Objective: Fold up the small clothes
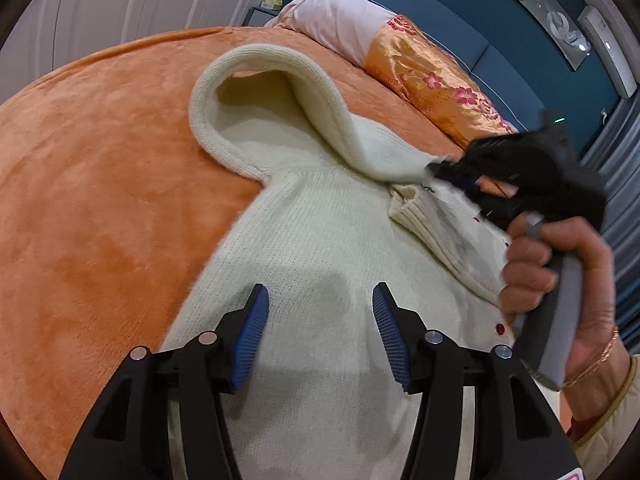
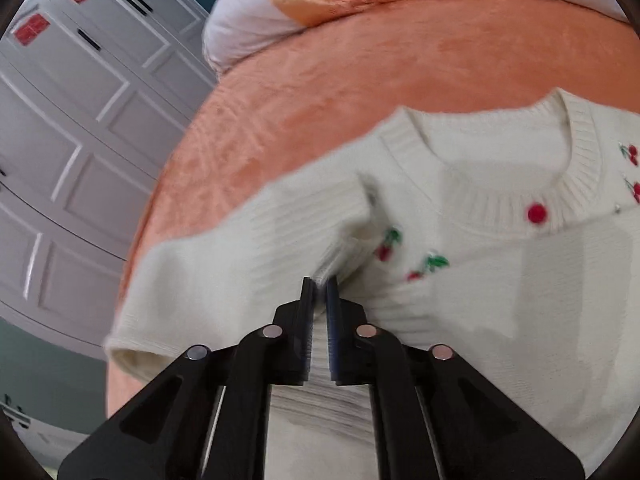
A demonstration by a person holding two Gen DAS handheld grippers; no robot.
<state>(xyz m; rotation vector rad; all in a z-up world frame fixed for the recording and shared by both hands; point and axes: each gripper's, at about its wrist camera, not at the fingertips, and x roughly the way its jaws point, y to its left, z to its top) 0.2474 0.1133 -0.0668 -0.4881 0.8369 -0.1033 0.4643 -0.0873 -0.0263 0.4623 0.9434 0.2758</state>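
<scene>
A small cream knit cardigan (image 1: 320, 248) with red buttons and cherry embroidery lies on an orange bed cover (image 1: 100, 184). Its sleeve (image 1: 256, 92) is looped up and over toward the body. My left gripper (image 1: 320, 300) is open and empty, just above the cardigan's body. My right gripper (image 2: 319, 280) is shut on the ribbed sleeve cuff (image 2: 340, 256), holding it over the cardigan's front near the neckline (image 2: 520, 204). The right gripper also shows in the left wrist view (image 1: 436, 170), blurred, held by a hand.
A floral orange pillow (image 1: 432, 80) and a pale pink pillow (image 1: 340, 20) lie at the head of the bed. A blue headboard (image 1: 460, 20) stands behind them. White wardrobe doors (image 2: 72, 140) stand beside the bed.
</scene>
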